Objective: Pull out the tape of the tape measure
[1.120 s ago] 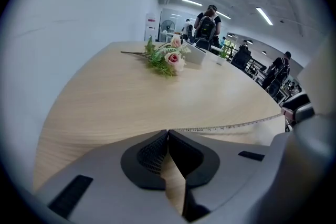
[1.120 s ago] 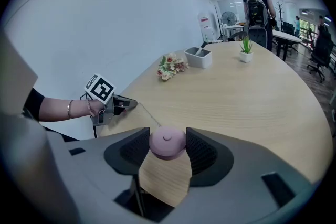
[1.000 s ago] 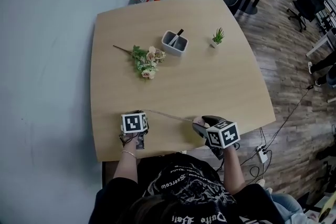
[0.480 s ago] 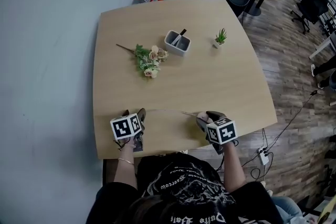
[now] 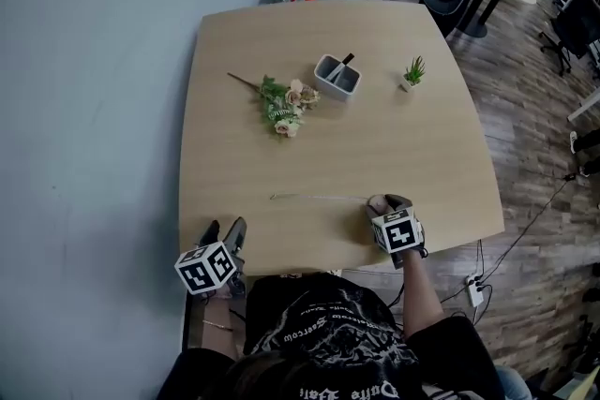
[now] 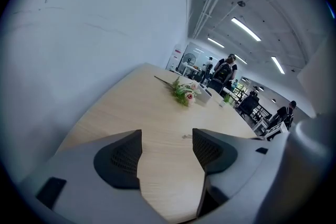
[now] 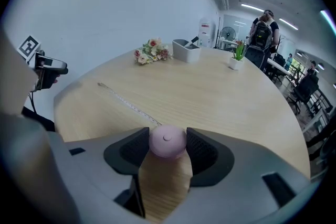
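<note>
Tape measure (image 7: 167, 139) sits pinched in the right claw (image 7: 167, 145), while the left claw (image 6: 166, 140), just opened wide, holds nothing.

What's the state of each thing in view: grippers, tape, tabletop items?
left gripper: jaws just opened, empty
right gripper: shut on the tape measure
tape: pulled out, lying on the table, far end loose
flowers: lying flat
potted plant: upright
grey holder: upright, dark stick leaning inside

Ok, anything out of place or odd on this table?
Only the tape: it lies slack on the table, its free end loose. The just-opened left tongs are empty; the right tongs grip the pink tape measure. Nothing spilled or damaged.
</note>
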`<move>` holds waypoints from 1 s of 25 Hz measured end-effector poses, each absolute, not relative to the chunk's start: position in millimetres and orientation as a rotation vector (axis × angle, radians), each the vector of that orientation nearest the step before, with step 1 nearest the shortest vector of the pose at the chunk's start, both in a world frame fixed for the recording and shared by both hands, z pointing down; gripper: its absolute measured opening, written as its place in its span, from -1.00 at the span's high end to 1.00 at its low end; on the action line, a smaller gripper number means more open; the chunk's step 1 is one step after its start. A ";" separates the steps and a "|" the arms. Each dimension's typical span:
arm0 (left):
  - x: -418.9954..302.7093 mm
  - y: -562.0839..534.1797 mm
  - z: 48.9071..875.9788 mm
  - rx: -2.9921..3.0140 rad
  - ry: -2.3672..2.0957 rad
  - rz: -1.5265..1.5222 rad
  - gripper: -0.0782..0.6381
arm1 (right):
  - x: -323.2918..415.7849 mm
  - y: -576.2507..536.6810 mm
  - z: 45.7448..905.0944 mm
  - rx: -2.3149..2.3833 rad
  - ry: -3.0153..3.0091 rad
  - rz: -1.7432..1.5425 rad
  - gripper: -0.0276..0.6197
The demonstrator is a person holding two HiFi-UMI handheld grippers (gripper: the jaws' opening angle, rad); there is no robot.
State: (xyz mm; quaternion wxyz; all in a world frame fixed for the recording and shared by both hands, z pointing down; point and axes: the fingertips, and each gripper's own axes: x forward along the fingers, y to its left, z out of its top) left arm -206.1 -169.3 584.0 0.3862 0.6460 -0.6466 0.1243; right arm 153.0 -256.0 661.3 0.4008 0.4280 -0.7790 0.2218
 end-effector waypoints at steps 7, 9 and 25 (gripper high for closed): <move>-189.5 -180.2 567.1 1.748 -1.601 0.274 -0.08 | 151.3 -250.5 657.5 1.118 -1.990 0.615 0.01; -179.8 -183.5 559.7 1.806 -1.577 0.276 -0.08 | 148.1 -248.9 642.2 1.152 -2.037 0.596 -0.02; -104.3 -201.9 456.6 2.412 -1.488 0.202 -0.08 | 159.7 -217.5 464.8 1.597 -2.317 0.273 -0.02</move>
